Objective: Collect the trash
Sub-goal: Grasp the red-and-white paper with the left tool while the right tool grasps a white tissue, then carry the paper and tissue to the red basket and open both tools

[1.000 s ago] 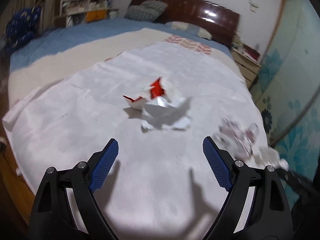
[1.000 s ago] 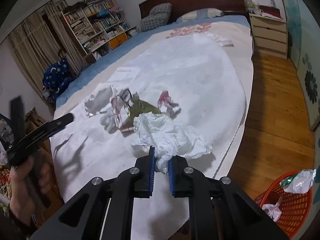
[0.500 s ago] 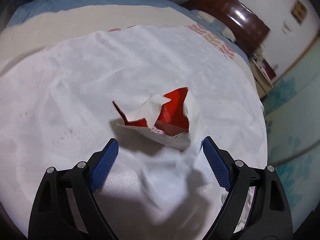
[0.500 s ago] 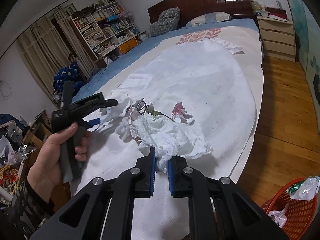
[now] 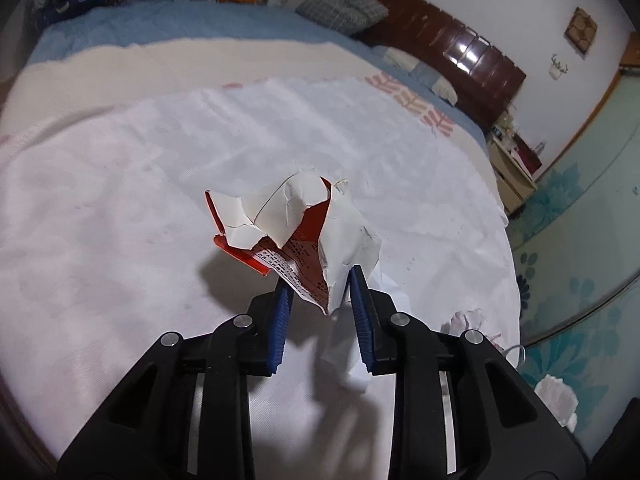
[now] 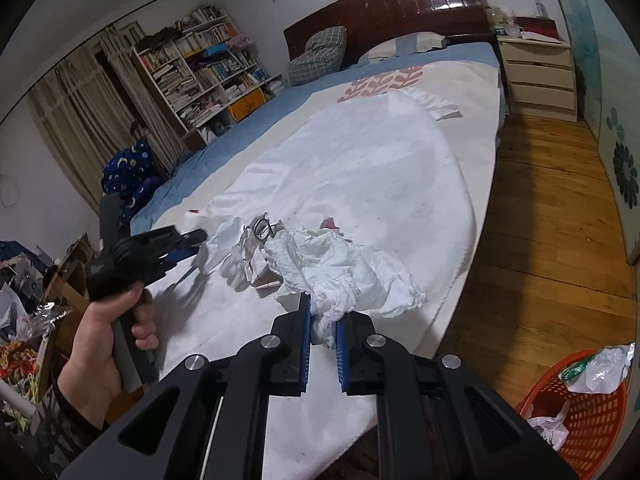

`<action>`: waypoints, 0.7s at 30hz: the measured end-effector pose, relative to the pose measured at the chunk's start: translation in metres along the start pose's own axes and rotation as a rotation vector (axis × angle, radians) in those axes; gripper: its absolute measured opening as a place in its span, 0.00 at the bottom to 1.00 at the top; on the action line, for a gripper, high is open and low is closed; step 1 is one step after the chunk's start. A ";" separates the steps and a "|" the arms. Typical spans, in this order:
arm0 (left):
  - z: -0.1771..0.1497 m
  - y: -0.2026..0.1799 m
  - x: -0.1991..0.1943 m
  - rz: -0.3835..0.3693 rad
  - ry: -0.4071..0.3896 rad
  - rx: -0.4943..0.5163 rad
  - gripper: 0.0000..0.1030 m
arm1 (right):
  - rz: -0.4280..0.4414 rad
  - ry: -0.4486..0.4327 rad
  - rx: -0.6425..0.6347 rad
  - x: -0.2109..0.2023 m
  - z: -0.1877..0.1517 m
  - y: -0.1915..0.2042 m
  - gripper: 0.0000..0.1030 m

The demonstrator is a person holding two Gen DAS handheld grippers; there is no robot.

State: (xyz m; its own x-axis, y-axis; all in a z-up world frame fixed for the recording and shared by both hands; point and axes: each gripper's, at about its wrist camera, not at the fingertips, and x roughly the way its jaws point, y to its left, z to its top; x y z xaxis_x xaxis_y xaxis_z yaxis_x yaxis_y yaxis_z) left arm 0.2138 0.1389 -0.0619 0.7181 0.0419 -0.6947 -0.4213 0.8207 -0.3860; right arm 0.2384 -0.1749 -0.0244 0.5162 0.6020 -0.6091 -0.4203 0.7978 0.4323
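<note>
White sheeting on the bed [image 6: 380,168] carries loose scraps beyond your fingers. Your left gripper [image 5: 320,292] pinches a torn red-and-white carton [image 5: 296,228]; your right gripper [image 6: 322,316] clamps crumpled tissue [image 6: 348,276]. Both await the part-filled orange basket [image 6: 592,412].

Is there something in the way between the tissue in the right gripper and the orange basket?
Nothing visible: right gripper holds the tissue over the bed edge; only bare floor lies before the basket.
</note>
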 end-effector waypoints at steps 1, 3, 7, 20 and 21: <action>-0.001 0.000 -0.006 0.006 -0.014 0.003 0.28 | 0.000 -0.004 0.002 -0.003 0.000 -0.001 0.12; -0.001 -0.001 -0.022 0.019 -0.051 0.008 0.28 | -0.001 -0.014 0.000 -0.008 0.000 -0.003 0.12; 0.004 -0.012 -0.058 0.055 -0.166 0.028 0.28 | -0.009 -0.036 -0.017 -0.022 0.000 -0.007 0.12; -0.072 -0.182 -0.156 -0.258 -0.207 0.305 0.28 | -0.224 -0.244 0.020 -0.153 -0.018 -0.069 0.12; -0.088 -0.200 -0.151 -0.307 -0.158 0.326 0.28 | -0.258 -0.250 0.027 -0.167 -0.022 -0.078 0.12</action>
State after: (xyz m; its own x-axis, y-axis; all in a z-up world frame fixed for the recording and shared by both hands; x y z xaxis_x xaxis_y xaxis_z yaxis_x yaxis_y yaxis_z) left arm 0.1413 -0.0820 0.0665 0.8683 -0.1655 -0.4675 0.0014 0.9435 -0.3314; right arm 0.1692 -0.3386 0.0290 0.7708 0.3677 -0.5202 -0.2346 0.9231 0.3048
